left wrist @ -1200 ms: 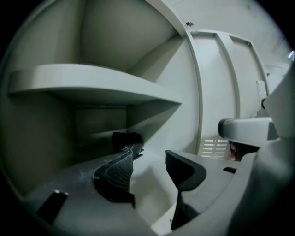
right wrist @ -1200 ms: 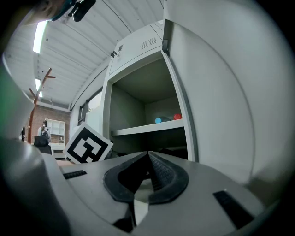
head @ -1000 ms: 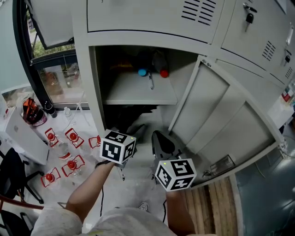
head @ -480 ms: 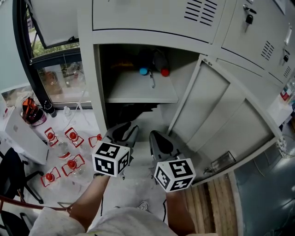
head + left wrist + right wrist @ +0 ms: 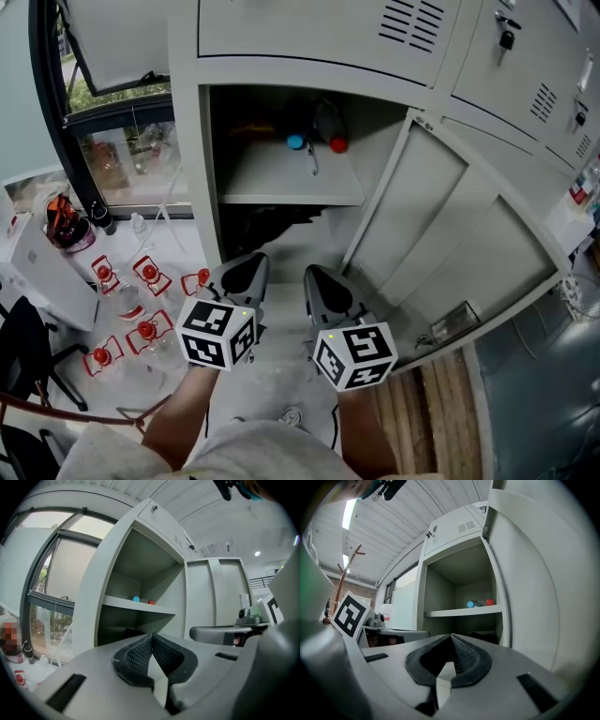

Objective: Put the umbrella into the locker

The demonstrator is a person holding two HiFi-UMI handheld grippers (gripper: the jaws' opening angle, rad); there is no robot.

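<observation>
Umbrella, apparently the dark shape [image 5: 267,225] under the shelf [image 5: 281,183] at twelve o'clock, lies inside the locker [image 5: 187,141], so left tongs [image 5: 246,267] and right tongs [image 5: 317,277] are closed, empty.

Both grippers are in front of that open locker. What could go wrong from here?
The open locker door stands close beside the right gripper; a sideways swing might bump it. The small red-topped items to the left lie near the left gripper and could be knocked over.
</observation>
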